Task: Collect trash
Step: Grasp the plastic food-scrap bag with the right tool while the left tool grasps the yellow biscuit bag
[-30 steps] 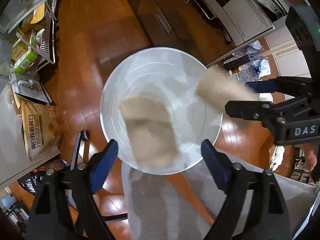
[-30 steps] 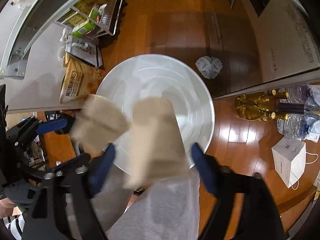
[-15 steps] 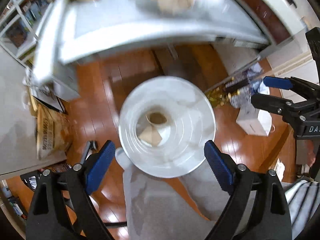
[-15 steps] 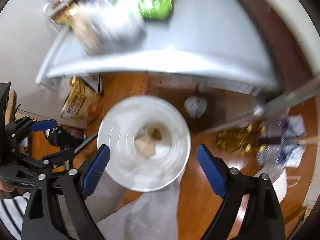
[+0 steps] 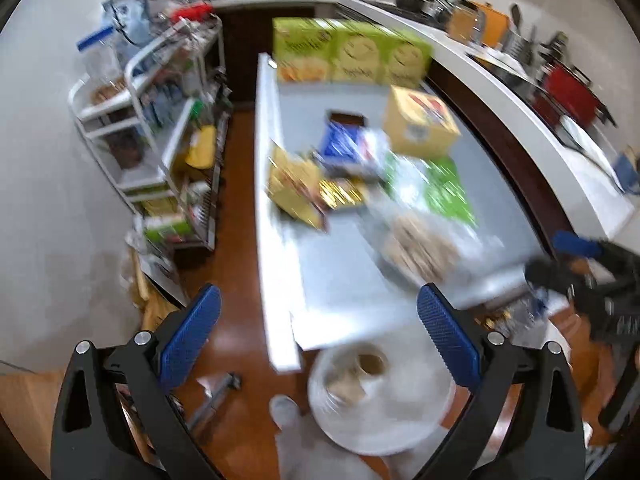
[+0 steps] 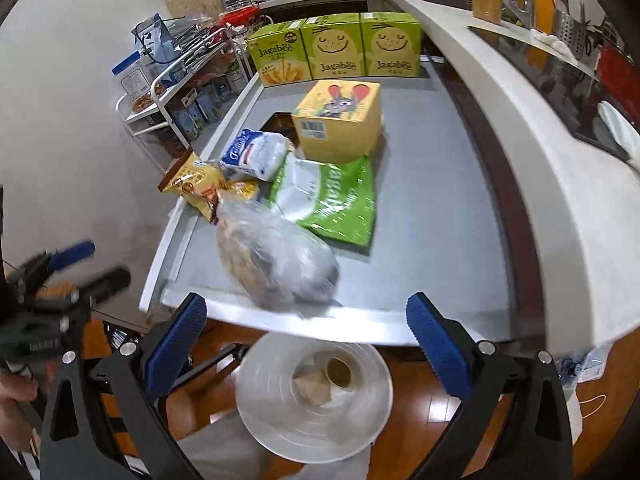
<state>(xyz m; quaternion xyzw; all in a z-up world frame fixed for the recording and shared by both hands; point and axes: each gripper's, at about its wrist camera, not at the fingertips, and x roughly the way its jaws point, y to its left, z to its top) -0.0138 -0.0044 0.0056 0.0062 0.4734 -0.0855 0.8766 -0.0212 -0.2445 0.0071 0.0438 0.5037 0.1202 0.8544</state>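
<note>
Left gripper [image 5: 318,334]: jaws wide, holding nothing.
Right gripper [image 6: 306,344]: jaws wide, holding nothing.
White bin [image 6: 276,412]: two brown paper pieces [image 6: 316,386] inside.
Jagabee boxes [image 6: 334,50]: three.

Glossy wood floor [image 6: 420,380]; matt grey table [image 6: 432,216]; crinkly clear plastic bag [image 6: 276,264].

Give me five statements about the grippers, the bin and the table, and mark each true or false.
1. Both the left hand-held gripper and the right hand-held gripper are open and empty. True.
2. The white bin is empty. False: a paper cup and brown paper lie inside.
3. Three green Jagabee boxes stand at the table's far end. True.
4. The clear plastic bag lies in the bin. False: it is on the table.
5. The yellow box is upright. True.
</note>
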